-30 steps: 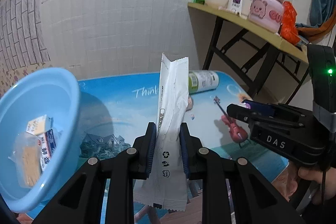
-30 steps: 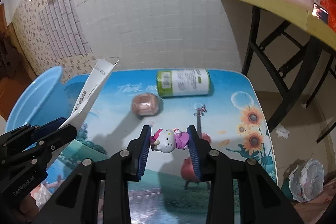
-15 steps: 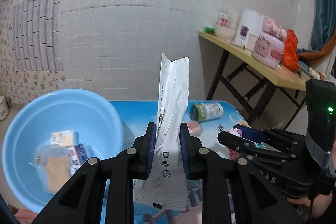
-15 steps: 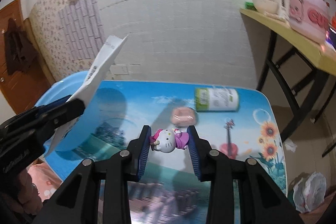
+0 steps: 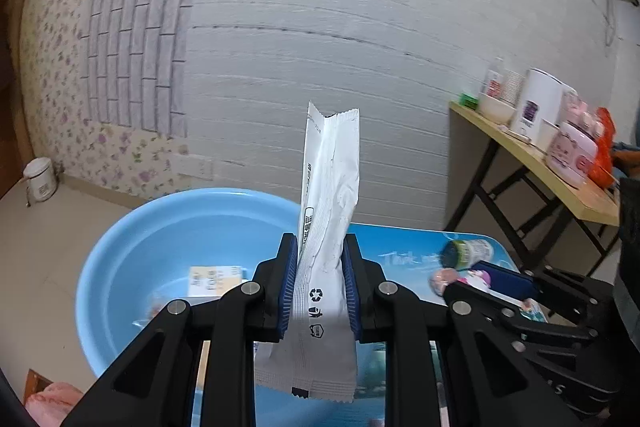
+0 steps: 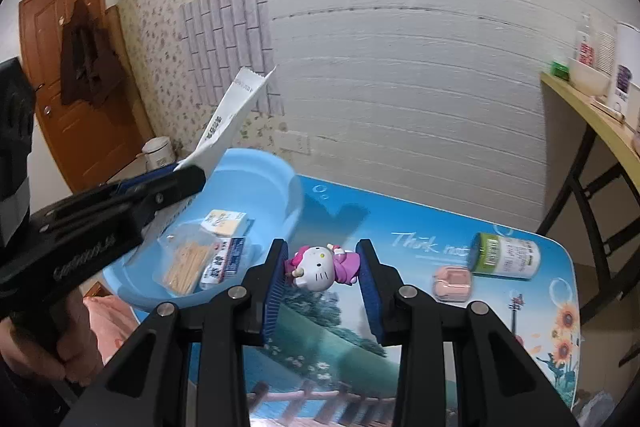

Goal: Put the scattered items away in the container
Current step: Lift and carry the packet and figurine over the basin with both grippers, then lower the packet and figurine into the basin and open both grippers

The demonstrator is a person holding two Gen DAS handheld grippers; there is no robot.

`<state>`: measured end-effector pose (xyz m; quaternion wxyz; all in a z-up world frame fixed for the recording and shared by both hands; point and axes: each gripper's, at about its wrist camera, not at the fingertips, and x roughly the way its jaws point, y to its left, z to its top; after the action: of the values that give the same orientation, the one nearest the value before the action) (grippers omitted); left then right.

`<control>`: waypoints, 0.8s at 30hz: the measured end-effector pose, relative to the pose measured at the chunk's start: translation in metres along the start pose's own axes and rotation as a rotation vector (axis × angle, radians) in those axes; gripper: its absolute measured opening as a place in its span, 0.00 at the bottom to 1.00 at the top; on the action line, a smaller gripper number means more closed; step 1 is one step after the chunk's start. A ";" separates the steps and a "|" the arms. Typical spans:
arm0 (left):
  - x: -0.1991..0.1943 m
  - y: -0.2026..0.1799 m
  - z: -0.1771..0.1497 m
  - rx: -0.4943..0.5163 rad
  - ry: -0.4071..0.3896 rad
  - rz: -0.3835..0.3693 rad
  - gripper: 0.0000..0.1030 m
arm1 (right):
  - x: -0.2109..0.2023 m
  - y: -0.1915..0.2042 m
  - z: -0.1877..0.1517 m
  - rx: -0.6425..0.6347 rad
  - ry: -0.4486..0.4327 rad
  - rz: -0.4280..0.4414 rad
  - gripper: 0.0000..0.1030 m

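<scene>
**Both claws loaded, basin waiting at the left**

The left claw [image 5: 320, 283] is clamped on a white packet [image 5: 328, 227], which stands upright between the blue pads in the centre of the left wrist view. The packet looks light and thin; its creased foil probably bends easily and may be slick, so a hold across its flat middle, as here, seems safer than one at a crimped end.

The right claw [image 6: 322, 275] is clamped on a small cat figure [image 6: 320, 267] in a pink dress, lying sideways at the middle of the right wrist view. It looks like hard, smooth plastic, light but rounded, so it could twist or slip if pinched off-centre; the pads press its head and its body.

The blue basin [image 6: 276, 183] sits at the left of that frame on the table [image 6: 400, 223] and already holds small boxes and a bag. A green-labelled jar [image 6: 506, 261] and a pink case [image 6: 452, 283] lie on the table at the right.
</scene>
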<state>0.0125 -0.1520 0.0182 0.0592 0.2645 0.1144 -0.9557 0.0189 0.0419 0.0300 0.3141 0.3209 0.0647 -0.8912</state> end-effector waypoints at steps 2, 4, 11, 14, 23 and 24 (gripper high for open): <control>0.004 0.011 0.000 -0.016 0.007 0.016 0.20 | 0.005 0.005 0.001 -0.005 0.009 0.010 0.35; 0.008 0.016 -0.002 -0.024 0.016 0.026 0.20 | 0.008 0.007 0.001 -0.007 0.014 0.015 0.35; 0.018 0.038 -0.013 -0.048 0.042 0.053 0.21 | 0.017 0.015 0.007 -0.025 0.020 0.037 0.35; 0.022 0.047 -0.017 -0.060 0.055 0.061 0.21 | 0.025 0.021 0.009 -0.037 0.031 0.048 0.35; 0.031 0.062 -0.029 -0.077 0.096 0.059 0.21 | 0.047 0.039 0.014 -0.062 0.050 0.072 0.35; 0.032 0.063 -0.030 -0.077 0.100 0.058 0.21 | 0.049 0.040 0.015 -0.065 0.053 0.073 0.35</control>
<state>0.0109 -0.2068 -0.0354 0.0915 0.3128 0.1463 -0.9340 0.0062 -0.0203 0.0150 0.3550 0.3361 0.0899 -0.8677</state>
